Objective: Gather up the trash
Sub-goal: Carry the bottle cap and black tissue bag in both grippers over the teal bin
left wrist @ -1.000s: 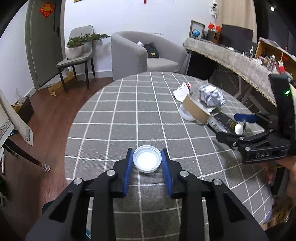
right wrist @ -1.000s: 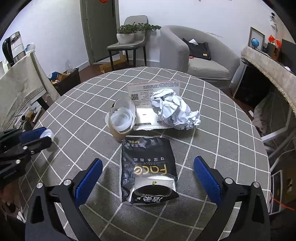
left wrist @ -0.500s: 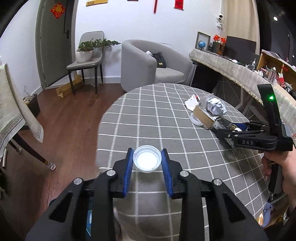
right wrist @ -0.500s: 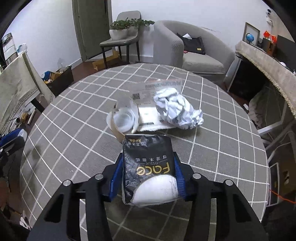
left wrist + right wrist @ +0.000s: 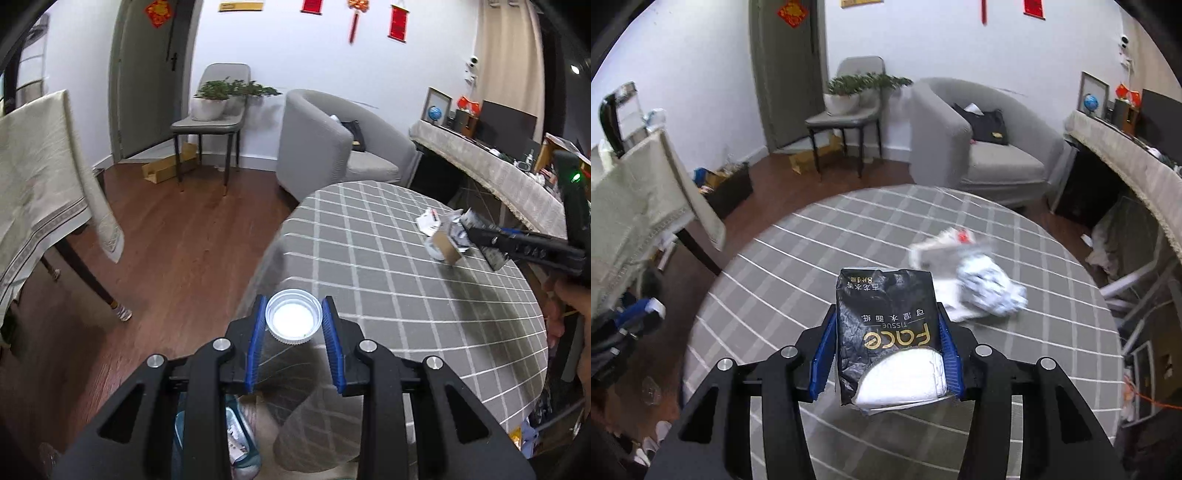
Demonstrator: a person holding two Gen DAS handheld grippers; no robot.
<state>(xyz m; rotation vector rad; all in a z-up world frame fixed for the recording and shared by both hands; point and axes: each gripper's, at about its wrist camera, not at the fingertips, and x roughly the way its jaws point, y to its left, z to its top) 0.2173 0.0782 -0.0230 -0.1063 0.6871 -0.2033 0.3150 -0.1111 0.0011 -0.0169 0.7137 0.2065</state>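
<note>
left gripper (image 5: pixel 294 325): fingers clamped on a white bottle cap (image 5: pixel 293 320), held open side up over the edge of the round checked worktop (image 5: pixel 388 280). right gripper (image 5: pixel 886 350): fingers clamped on a black tissue pack (image 5: pixel 886 325), lifted clear of the worktop (image 5: pixel 798 258). a crumpled paper ball (image 5: pixel 991 288), a flat white package (image 5: pixel 942 251) and a tape roll (image 5: pixel 441 248) are seen on the far part of the worktop. a bin (image 5: pixel 236 435) is seen below the left gripper.

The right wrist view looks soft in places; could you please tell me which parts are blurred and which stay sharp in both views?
Right wrist view: tissue pack sharp, crumpled paper and table smeared. Left wrist view: bottle cap crisp, table edge slightly blurred; both fisheye-bent.
</note>
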